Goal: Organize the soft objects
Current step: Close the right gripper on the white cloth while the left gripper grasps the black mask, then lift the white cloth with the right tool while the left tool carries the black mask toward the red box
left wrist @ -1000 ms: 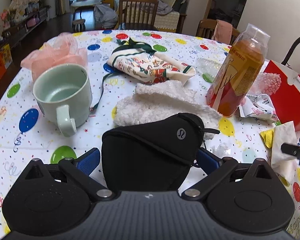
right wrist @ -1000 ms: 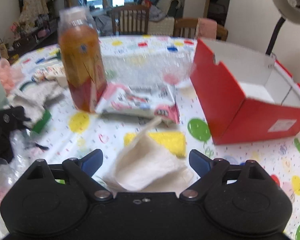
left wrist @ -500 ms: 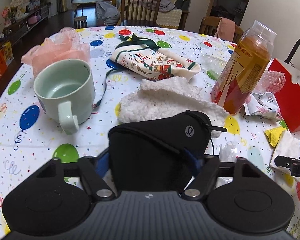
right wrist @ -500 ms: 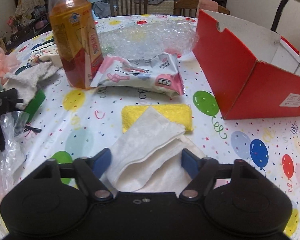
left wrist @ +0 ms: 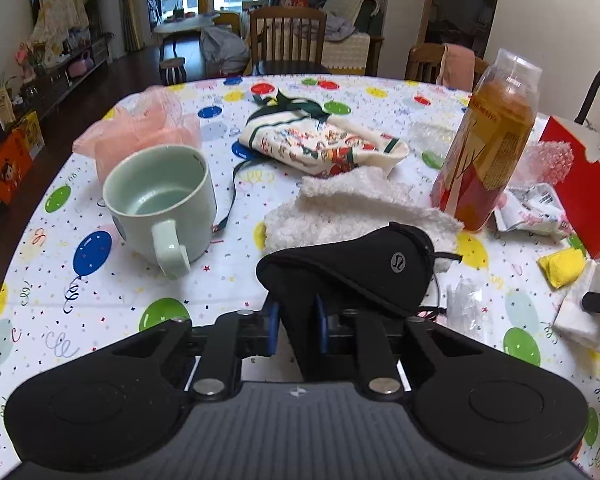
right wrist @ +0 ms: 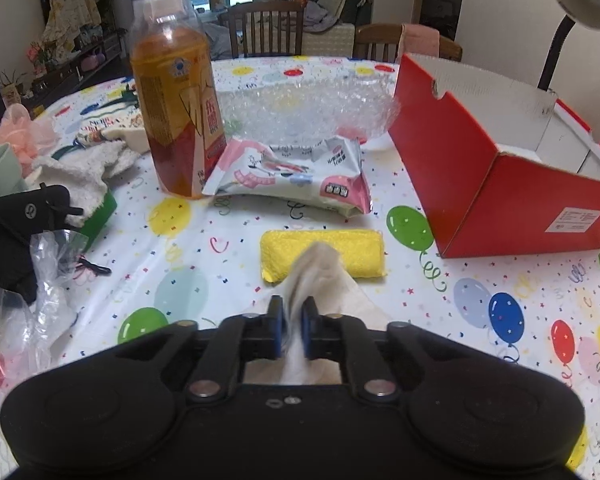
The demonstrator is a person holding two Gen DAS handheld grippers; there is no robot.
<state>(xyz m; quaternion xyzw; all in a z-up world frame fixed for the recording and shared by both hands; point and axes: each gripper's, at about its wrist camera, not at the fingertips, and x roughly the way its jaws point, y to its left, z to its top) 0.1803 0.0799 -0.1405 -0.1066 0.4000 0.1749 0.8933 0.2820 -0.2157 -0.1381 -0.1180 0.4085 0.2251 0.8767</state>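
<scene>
Left gripper [left wrist: 294, 326]: matte black, finely speckled plastic body w/ two rounded lobes at the sides, each w/ a shallow circular recess. Ribbed dark grey centre panel w/ a small pale logo mark. Two black link arms angle in to the fingers, each w/ a silver round screw at its pivot & a smaller one further up. Finger pads [left wrist: 271, 330] are blue.

Right gripper [right wrist: 292, 330]: same black lobed build, smooth black centre w/ two small round marks, silver pivot screws, blue pads [right wrist: 277, 332].
</scene>
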